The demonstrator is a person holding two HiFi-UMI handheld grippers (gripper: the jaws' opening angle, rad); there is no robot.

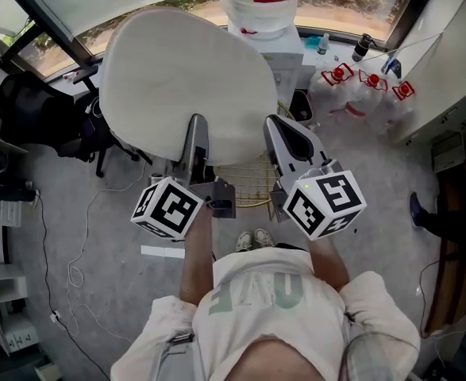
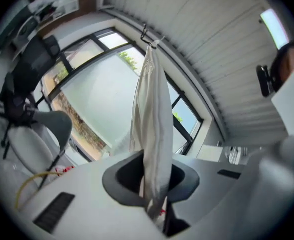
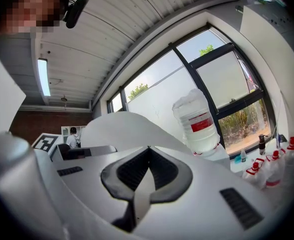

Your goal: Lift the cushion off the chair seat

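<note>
- The cushion point(image 1: 185, 86) hides most of the wire chair point(image 1: 248, 185).
- The left gripper point(image 1: 197, 137) and right gripper point(image 1: 284, 140) each pinch its near edge tight.
- 1 big water bottle point(image 1: 260, 2) stands behind.

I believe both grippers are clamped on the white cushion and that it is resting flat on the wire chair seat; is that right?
Not quite: the cushion is not resting on the seat. The left gripper and right gripper hold it by its near edge, raised above the gold wire chair seat, as the head view shows. Both grippers are indeed clamped on it.
</note>
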